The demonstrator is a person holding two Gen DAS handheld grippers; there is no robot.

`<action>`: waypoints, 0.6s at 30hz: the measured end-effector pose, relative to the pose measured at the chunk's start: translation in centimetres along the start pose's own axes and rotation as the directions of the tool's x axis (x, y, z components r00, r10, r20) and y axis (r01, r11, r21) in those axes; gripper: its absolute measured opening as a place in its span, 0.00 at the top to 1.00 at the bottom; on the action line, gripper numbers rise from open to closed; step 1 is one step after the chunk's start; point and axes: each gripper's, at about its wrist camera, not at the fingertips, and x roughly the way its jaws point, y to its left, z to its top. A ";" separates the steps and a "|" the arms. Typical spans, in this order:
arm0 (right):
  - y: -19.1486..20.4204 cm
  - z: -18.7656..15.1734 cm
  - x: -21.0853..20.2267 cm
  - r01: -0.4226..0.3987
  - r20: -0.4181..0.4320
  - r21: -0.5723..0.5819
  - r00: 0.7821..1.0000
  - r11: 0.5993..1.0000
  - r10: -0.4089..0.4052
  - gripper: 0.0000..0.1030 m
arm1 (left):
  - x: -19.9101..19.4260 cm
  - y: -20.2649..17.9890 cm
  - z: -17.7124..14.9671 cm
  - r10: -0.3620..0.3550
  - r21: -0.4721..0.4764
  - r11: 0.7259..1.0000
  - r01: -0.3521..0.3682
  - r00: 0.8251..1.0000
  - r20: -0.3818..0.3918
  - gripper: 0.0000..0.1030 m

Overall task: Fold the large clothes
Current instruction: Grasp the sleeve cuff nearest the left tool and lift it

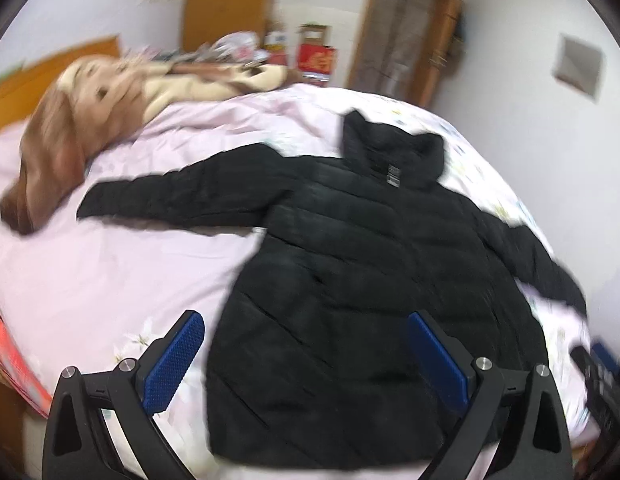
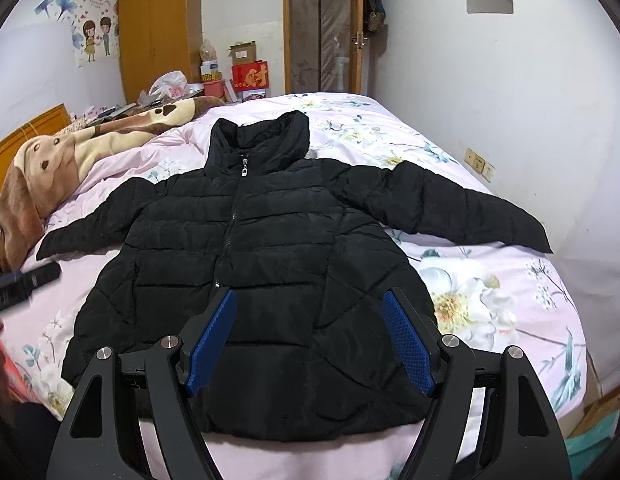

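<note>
Black puffer jacket (image 2: 269, 256) spread flat on my bed (image 2: 490, 280), sleeves out, hem just beyond my right gripper (image 2: 310, 336) and, through blur, seemingly my left gripper (image 1: 305, 356), both spread wide, holding nothing

- Our left gripper (image 1: 305, 354) has black angular arms, blue dimpled pads (image 1: 171, 364) and silver round screws, lower frame.
- Our right gripper (image 2: 310, 340) looks the same: black frame, blue textured pads (image 2: 408, 344), silver screws.
</note>
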 end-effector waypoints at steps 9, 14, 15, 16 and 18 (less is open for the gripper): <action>3.8 2.9 4.3 -0.038 0.015 -0.021 0.999 0.999 0.038 0.27 | 8.6 16.9 6.8 0.086 -0.300 0.949 -0.093 0.996 -0.039 0.01; 6.6 4.6 6.9 -0.062 0.018 -0.051 0.998 0.997 0.063 0.27 | 13.4 23.3 9.0 0.133 -0.416 0.898 -0.145 0.989 -0.058 0.02; 7.3 4.9 7.7 -0.066 0.010 -0.062 0.998 0.996 0.067 0.27 | 14.4 24.4 9.4 0.128 -0.429 0.893 -0.140 0.990 -0.058 0.02; 7.6 5.0 8.2 -0.070 0.005 -0.069 0.997 0.995 0.071 0.27 | 15.6 25.6 9.7 0.117 -0.459 0.878 -0.137 0.991 -0.072 0.02; 8.8 5.2 9.3 -0.083 -0.009 -0.090 0.997 0.992 0.082 0.27 | 17.4 27.5 10.1 0.101 -0.514 0.847 -0.133 0.991 -0.091 0.02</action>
